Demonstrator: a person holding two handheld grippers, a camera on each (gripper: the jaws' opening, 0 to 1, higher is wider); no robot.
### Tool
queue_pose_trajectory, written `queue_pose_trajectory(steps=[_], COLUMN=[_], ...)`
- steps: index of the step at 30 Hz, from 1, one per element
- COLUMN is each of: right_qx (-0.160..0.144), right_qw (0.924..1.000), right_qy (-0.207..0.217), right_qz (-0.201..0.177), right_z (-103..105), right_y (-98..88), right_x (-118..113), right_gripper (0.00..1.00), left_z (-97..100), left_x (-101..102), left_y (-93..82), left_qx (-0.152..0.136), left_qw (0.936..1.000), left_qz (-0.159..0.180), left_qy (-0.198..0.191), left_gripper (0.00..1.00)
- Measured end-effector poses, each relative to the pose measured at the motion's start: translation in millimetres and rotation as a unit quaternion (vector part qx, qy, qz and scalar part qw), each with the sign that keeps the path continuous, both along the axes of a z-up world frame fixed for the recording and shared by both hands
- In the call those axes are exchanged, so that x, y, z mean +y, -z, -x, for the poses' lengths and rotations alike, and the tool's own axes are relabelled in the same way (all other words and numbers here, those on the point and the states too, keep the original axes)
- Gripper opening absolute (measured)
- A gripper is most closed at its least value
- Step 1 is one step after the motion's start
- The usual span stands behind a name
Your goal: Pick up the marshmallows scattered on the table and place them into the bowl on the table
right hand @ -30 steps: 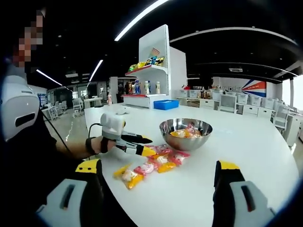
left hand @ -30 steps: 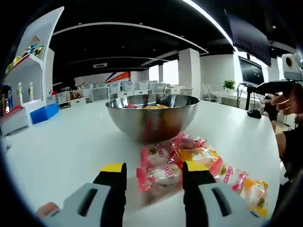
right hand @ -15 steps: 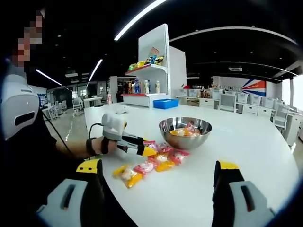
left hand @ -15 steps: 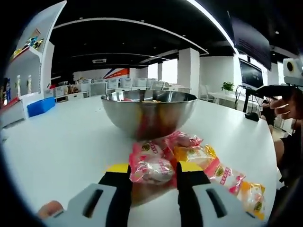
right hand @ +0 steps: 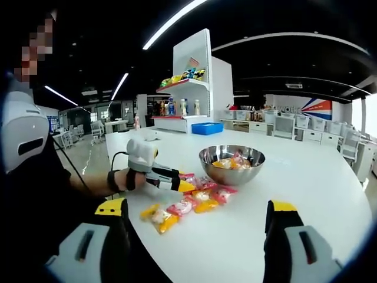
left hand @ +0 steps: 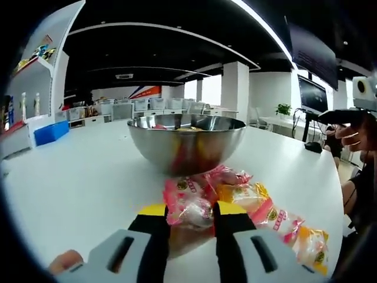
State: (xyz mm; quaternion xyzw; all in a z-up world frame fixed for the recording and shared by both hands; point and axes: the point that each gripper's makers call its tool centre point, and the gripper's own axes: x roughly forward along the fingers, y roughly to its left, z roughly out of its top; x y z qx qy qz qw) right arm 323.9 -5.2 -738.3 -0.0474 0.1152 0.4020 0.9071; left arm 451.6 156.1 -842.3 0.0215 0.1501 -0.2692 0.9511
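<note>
Between left gripper point(left hand: 191, 213) jaws, pink marshmallow packet point(left hand: 187, 203), half-hidden

Round yellow logos mark the pink and orange marshmallow packets point(left hand: 247, 197) beyond the fingertips, their print too blurred to read.

your left gripper point(left hand: 191, 207) sits low over the table, its two yellow-tipped jaws drawn in close and pinching a pink marshmallow packet point(left hand: 187, 203) between them. a fingertip point(left hand: 65, 261) of yours shows at the lower left of the left gripper view, beside the grey jaw base. in the right gripper view your left hand point(right hand: 121, 179) wears a dark wrist strap and grips the handle, forearm reaching in from the left, the tool pointing toward the packets. your right gripper point(right hand: 197, 215) hangs back above the table edge, jaws spread wide apart with nothing between them.
</note>
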Motion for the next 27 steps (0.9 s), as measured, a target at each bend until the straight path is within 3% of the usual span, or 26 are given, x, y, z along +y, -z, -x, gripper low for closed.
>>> queue_pose_trajectory(steps=[12,27], right_qx=[0.001,0.000], right_qw=[1.0000,1.0000], right_qy=[0.001,0.001], right_qz=[0.002,0.006], right_z=[0.0,0.8], right_y=[1.5,1.4], right_x=[-0.5,-0.6], right_gripper=[0.91,0.90], left_z=[2.2,3.7], left_x=[-2.6,-2.8], left_y=[1.0,0.5], left_qx=[0.007,0.003], left_qw=[0.9999,0.9998], left_qz=[0.008,0.000], left_qy=[0.008,0.019], left_gripper=[0.16,0.12])
